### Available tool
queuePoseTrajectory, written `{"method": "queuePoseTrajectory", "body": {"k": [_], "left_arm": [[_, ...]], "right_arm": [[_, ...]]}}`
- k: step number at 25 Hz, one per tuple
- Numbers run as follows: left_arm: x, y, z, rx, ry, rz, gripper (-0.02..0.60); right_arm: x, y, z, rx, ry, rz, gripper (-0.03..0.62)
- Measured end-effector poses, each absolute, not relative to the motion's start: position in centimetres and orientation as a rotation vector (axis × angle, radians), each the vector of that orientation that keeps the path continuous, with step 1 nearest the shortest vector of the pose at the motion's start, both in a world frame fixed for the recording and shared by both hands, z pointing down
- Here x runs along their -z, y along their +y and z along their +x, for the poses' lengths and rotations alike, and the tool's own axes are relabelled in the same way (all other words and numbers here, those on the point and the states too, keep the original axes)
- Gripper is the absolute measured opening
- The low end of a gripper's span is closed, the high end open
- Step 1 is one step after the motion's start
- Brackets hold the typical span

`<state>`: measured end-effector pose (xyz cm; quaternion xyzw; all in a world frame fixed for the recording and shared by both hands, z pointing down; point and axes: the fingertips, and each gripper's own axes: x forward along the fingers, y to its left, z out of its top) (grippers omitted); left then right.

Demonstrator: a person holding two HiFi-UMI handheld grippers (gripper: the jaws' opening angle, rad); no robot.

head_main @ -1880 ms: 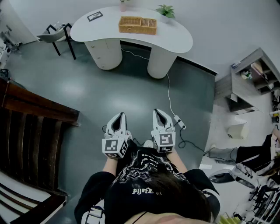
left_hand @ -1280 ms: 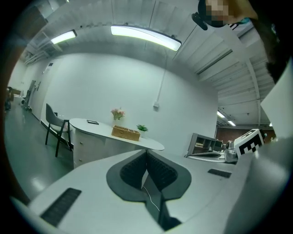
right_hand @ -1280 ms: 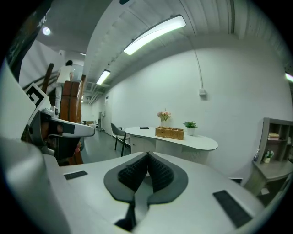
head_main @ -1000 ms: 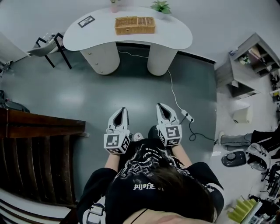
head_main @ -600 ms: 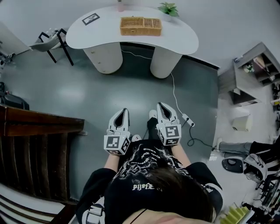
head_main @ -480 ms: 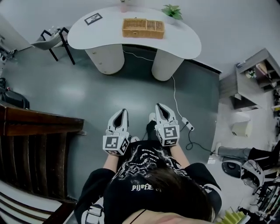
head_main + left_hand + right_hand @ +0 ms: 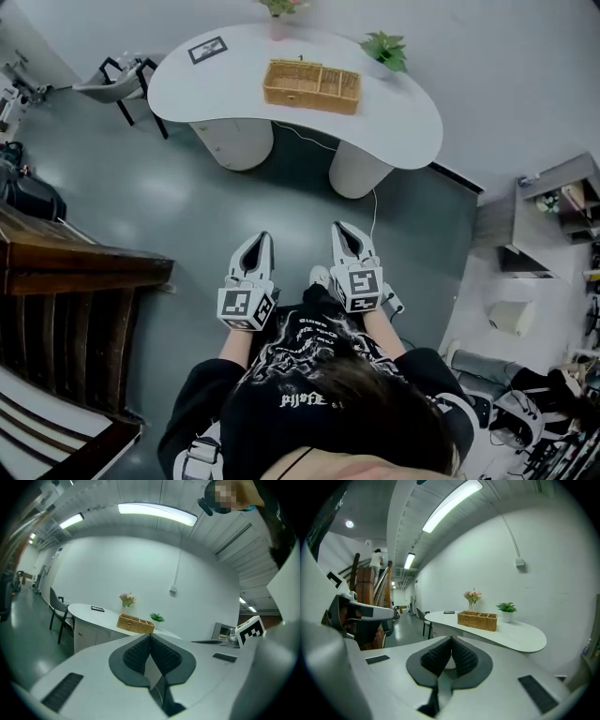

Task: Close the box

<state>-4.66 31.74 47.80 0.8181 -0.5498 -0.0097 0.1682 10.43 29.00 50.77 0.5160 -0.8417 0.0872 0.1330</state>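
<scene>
A woven wicker box [image 7: 312,85] with open compartments stands on a white curved table [image 7: 403,117] across the grey floor. It also shows ahead in the left gripper view as the wicker box [image 7: 135,624] and in the right gripper view as the wicker box [image 7: 477,620]. My left gripper [image 7: 260,237] and right gripper [image 7: 339,228] are held side by side in front of the person's chest, well short of the table. The jaws of the left gripper [image 7: 150,637] and the right gripper [image 7: 451,640] meet with nothing between them.
On the table are a potted plant [image 7: 386,49], a vase of flowers [image 7: 279,7] and a small dark frame [image 7: 208,49]. A chair [image 7: 117,75] stands left of it. Dark wooden furniture [image 7: 66,281] fills the left. A cable [image 7: 374,202] runs over the floor; shelves [image 7: 553,216] stand right.
Both grippers have been carried forward across the floor. The table and wicker box now look nearer and larger in both gripper views. The jaws stay together.
</scene>
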Motion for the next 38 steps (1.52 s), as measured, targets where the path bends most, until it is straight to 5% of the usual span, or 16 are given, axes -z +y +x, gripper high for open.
{"method": "queuePoseTrajectory", "body": {"k": [16,38], "left_arm": [[-49.4,22.3,3.3,0.015,-1.662,2.246,0.023],[-50.3,4.8,-3.6,-0.072,-1.607,2.298,0.023]], "right_arm": [[-52.0,18.7,17.1,-0.254,-2.510,1.351,0.025],[-52.2,4.5,12.2,-0.289,-2.418,1.472,0.025]]}}
